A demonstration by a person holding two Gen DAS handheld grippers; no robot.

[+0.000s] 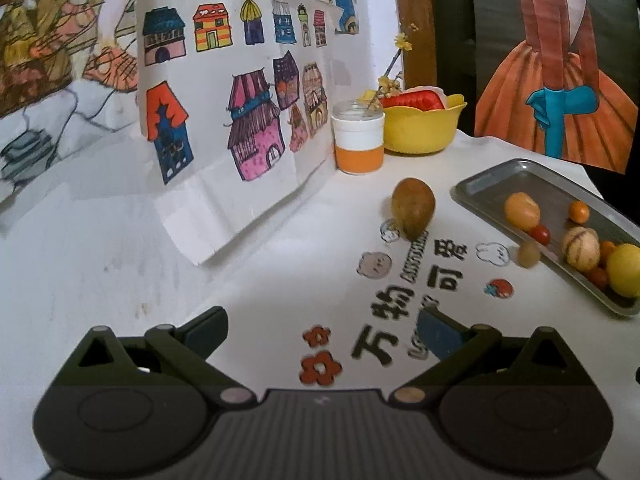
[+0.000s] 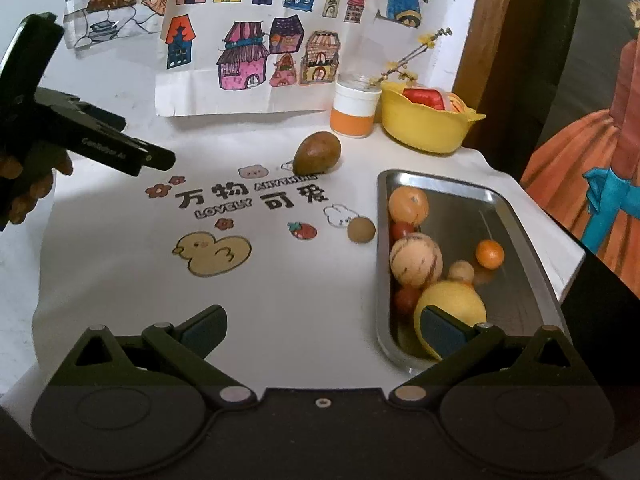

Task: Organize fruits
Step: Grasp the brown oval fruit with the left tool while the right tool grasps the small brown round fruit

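A metal tray [image 2: 520, 240] [image 1: 496, 178] at the right holds several fruits: a striped melon [image 2: 416, 260] [image 1: 581, 246], a yellow lemon [image 2: 452, 304] [image 1: 625, 269], an orange [image 2: 408, 205] [image 1: 521, 210], a small tangerine [image 2: 489, 254] [image 1: 579, 212] and red tomatoes [image 2: 402, 230]. On the white cloth lie a brown pear-shaped fruit [image 2: 317, 153] [image 1: 413, 206] and a small round brown fruit [image 2: 361, 230] [image 1: 529, 254] beside the tray. My left gripper [image 1: 324, 334] is open above the cloth, holding nothing. My right gripper [image 2: 324, 330] is open, its right finger in front of the lemon.
A yellow bowl [image 2: 428, 128] [image 1: 420, 128] with red contents and an orange-and-white jar [image 2: 354, 110] [image 1: 359, 144] with a twig stand at the back. Drawings of houses [image 1: 224, 100] lean on the wall. The left gripper's body and a hand [image 2: 36, 176] are at the left.
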